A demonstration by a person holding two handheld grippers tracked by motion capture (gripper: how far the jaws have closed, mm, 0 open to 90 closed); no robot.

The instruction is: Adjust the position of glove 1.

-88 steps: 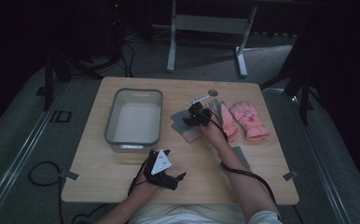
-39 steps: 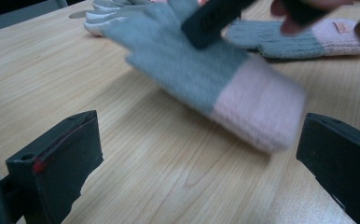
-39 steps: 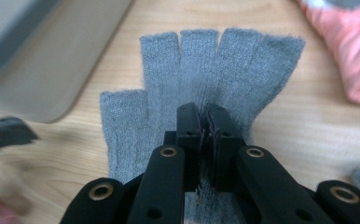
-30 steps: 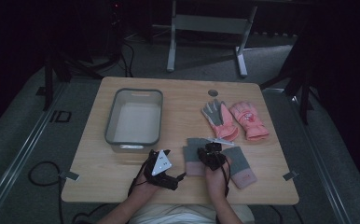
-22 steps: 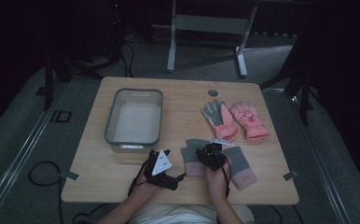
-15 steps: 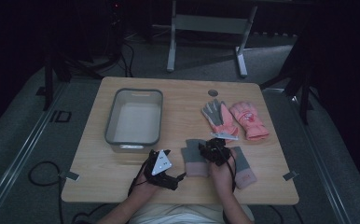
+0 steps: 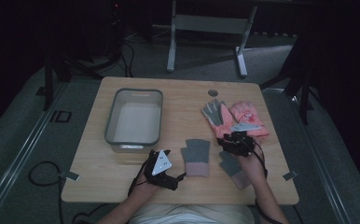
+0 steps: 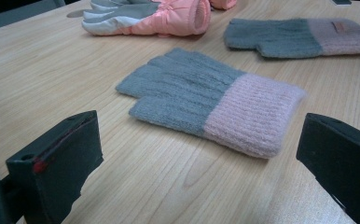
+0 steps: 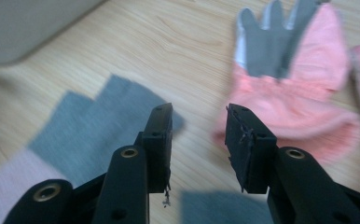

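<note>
Right gripper, jaws just opening and empty, hovers between grey knit glove and pink ski glove (bare tabletop beyond); left gripper spread wide.

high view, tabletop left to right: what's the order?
Grey rectangular plastic bin → left gripper → grey knit glove with pink cuff → right gripper, open, nothing between its jaws. The other gloves overlap it, so I skip them.
</note>
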